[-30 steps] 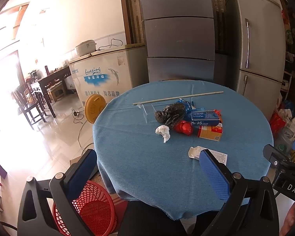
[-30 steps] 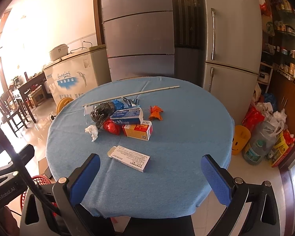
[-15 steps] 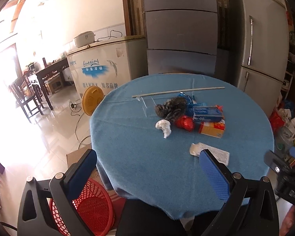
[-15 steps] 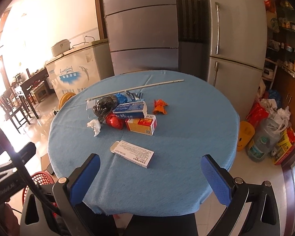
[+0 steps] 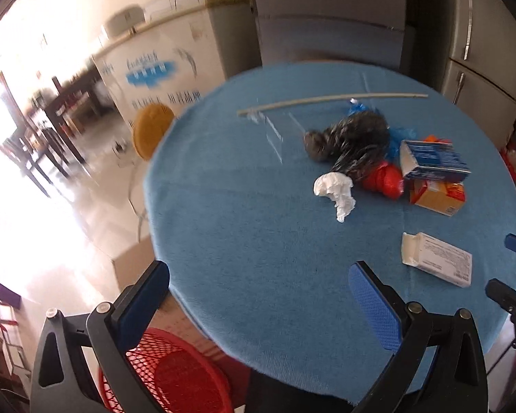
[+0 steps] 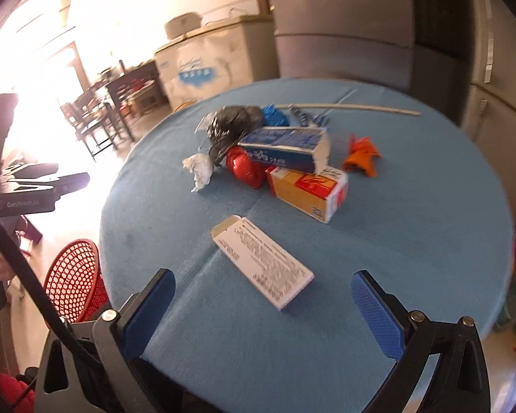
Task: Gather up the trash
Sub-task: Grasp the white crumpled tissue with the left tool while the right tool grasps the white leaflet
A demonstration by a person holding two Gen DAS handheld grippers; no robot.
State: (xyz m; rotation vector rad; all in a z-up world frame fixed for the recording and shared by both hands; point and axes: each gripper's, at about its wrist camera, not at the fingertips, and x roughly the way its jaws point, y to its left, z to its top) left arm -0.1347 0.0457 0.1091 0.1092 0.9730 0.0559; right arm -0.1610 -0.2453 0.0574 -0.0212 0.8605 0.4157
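Blue table | white box flat, long axis near-right to far-left | both grippers released

Black grippers w/ blue textured pads, silver screws.

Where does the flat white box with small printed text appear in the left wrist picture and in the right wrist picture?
Left wrist view: the flat white box lies at lower right, near the table's edge, right of the camera's own jaws.
Right wrist view: the flat white box lies at lower centre, just ahead of the open jaws.
Shared landmark: the crumpled white tissue beside the trash pile.
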